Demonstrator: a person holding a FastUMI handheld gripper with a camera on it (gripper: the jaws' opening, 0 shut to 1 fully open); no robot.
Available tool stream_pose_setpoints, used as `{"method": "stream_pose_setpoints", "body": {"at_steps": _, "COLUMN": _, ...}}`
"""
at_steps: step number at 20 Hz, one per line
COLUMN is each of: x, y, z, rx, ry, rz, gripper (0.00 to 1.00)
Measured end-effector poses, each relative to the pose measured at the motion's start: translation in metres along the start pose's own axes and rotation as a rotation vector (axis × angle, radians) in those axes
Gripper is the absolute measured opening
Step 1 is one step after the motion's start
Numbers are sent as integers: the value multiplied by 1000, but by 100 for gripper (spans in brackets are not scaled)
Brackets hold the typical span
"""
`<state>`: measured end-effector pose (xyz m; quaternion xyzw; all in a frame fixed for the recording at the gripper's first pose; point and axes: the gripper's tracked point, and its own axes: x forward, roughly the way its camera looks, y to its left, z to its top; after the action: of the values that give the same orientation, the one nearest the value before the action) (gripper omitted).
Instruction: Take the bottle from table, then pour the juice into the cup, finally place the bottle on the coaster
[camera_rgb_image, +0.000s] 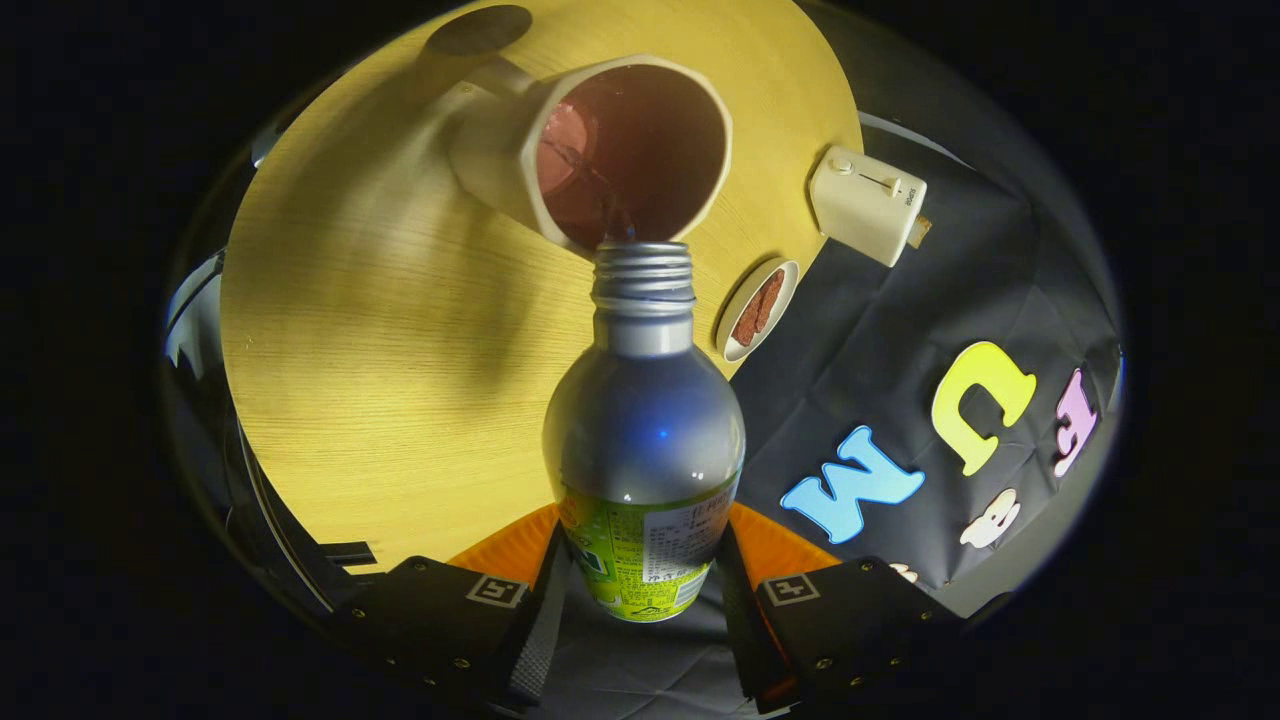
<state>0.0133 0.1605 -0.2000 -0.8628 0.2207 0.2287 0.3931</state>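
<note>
Between the fingers (640, 610), at the six o'clock side of the scene, sits the labelled lower body of the bottle (643, 440), with one finger pressed against each side of it, so the fingers are clamped on the bottle rather than spread wide. From that grip the bottle runs toward twelve o'clock: a green label near the fingers, then a bare silver shoulder, then a narrow neck ending in an uncapped threaded mouth. Just beyond that mouth, at twelve o'clock from the fingers, is the cup (590, 150), a pale cup with faceted sides whose open rim faces the bottle; the bottle's mouth lies right at the near edge of the rim. Reddish juice (625, 150) shows inside the cup, and a thin thread of liquid runs from the bottle's mouth into it. Further out at about eleven o'clock, past the cup, a dark round coaster (480, 30) lies on the yellow wood-grain counter (350, 330). At about one o'clock from the bottle's neck, a small white dish (757, 309) holding something reddish-brown rests at the counter's edge. Beyond it, at about two o'clock, a small cream box-shaped appliance (866, 203) with a slider on top sits at the counter's edge against the black cloth wall.
</note>
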Motion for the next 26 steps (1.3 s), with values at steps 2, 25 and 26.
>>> {"method": "stream_pose_setpoints", "body": {"at_steps": 2, "x": 0, "y": -2, "z": 0, "rx": -20, "ry": 3, "rz": 0, "gripper": 70}}
{"method": "stream_pose_setpoints", "body": {"at_steps": 25, "x": 5, "y": 5, "z": 11, "rx": 40, "ry": -66, "rz": -11, "gripper": 70}}
{"method": "stream_pose_setpoints", "body": {"at_steps": 26, "x": 5, "y": 7, "z": 11, "rx": 63, "ry": -74, "rz": -9, "gripper": 71}}
